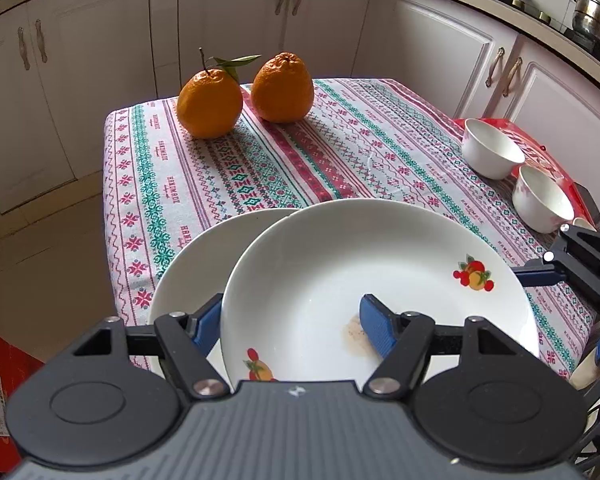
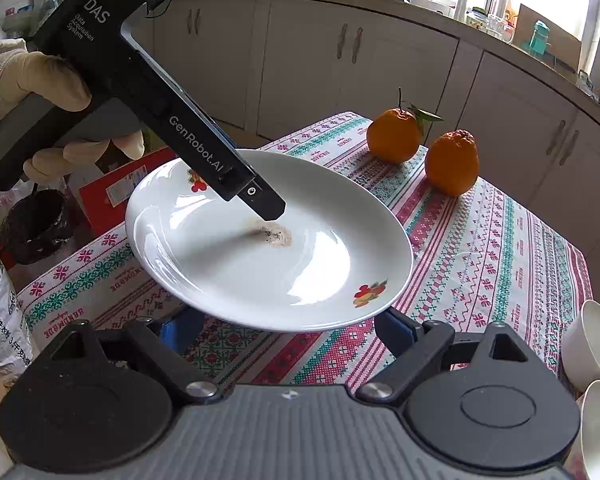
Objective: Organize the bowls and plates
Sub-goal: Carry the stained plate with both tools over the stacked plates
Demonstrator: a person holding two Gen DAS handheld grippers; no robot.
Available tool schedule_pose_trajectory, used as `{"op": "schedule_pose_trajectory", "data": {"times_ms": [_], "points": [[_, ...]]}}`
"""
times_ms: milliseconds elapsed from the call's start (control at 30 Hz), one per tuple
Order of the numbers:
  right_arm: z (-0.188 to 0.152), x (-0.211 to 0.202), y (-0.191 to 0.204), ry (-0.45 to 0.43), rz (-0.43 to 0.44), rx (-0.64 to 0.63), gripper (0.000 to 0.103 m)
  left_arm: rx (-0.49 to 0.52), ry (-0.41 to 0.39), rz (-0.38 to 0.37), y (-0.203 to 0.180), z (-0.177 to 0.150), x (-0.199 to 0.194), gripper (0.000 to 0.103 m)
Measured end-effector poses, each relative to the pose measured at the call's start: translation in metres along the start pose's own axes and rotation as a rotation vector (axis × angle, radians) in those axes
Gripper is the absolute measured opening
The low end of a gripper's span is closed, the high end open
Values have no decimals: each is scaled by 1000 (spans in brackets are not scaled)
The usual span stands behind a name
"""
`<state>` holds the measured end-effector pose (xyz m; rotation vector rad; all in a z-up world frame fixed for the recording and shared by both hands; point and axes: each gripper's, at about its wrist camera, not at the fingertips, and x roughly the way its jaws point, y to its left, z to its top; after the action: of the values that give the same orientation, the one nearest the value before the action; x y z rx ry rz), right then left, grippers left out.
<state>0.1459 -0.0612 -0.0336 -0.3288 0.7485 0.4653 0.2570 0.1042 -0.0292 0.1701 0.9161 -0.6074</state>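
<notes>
My left gripper (image 1: 290, 320) is shut on the near rim of a white plate (image 1: 380, 280) with fruit decals and a brown stain, one finger above it, one below. It holds the plate over a second white plate (image 1: 192, 276) lying on the patterned tablecloth. In the right wrist view the held plate (image 2: 260, 264) hangs tilted above the cloth with the left gripper's finger on it. My right gripper (image 2: 288, 328) is open, its fingers under the plate's near rim. Two white bowls (image 1: 492, 148) (image 1: 544, 200) stand at the table's right edge.
Two oranges (image 1: 208, 102) (image 1: 282, 88) sit at the far side of the table (image 1: 340, 140). White kitchen cabinets (image 1: 240, 20) ring the table. A red box (image 2: 116, 192) and a dark pot (image 2: 36, 228) are on the floor to the left.
</notes>
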Motion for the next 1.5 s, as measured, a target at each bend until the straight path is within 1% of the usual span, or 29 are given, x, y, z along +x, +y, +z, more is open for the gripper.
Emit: {"op": "schedule_pose_trajectory", "data": {"times_ms": [300, 1100, 1433, 1500], "points": [[2, 3, 7, 6, 0, -31, 95, -37, -3, -3, 11, -7, 6, 70], [6, 6, 11, 8, 9, -60, 95, -63, 10, -3, 24, -15, 14, 71], [7, 10, 12, 15, 11, -64, 95, -48, -3, -1, 29, -12, 11, 71], [7, 11, 13, 17, 12, -64, 95, -31, -6, 8, 28, -12, 10, 71]]}}
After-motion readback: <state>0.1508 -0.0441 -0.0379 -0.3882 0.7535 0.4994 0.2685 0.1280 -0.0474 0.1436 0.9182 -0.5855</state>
